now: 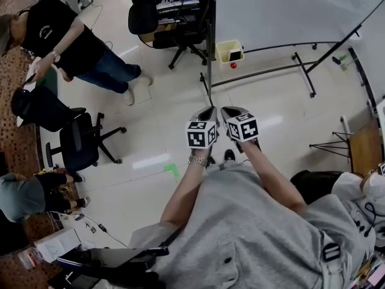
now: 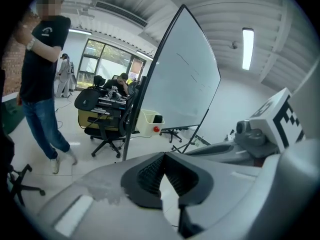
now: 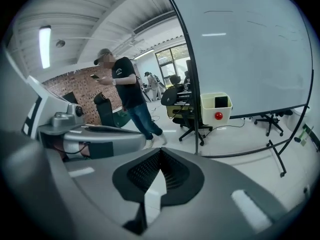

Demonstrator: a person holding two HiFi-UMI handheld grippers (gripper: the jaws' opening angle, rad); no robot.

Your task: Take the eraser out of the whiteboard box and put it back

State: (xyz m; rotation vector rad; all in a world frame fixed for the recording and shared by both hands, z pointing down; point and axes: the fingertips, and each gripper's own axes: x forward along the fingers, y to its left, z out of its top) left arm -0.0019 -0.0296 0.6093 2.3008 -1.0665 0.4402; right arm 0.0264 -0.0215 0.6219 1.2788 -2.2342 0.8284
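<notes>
Grey moulded plastic forms the left hand-held gripper [image 2: 164,156], and its black ribbed pads [image 2: 150,176] meet at the tips with nothing between them. The right hand-held gripper [image 3: 159,152] has the same smooth grey shell, its jaws likewise pressed together and empty. Each carries a white marker cube [image 1: 201,134] printed with square black patterns. In the head view the two sit side by side, close together, held out over a glossy pale floor [image 1: 150,107] by a person [image 1: 252,221] in a grey shirt.

The whiteboard box [image 1: 229,51] is a cream, open-topped rectangular tub. It is fixed to the dark upright post at the edge of the whiteboard [image 1: 283,11], a smooth white panel on a black tubular stand. A round red knob [image 1: 233,65] sits low on the box's front. The eraser [image 1: 235,55] shows as a dark block standing inside the box. It lies ahead of both hand-held grippers and well apart from them, with bare floor between. In the right gripper view the box stands to the right of the jaw tips.
</notes>
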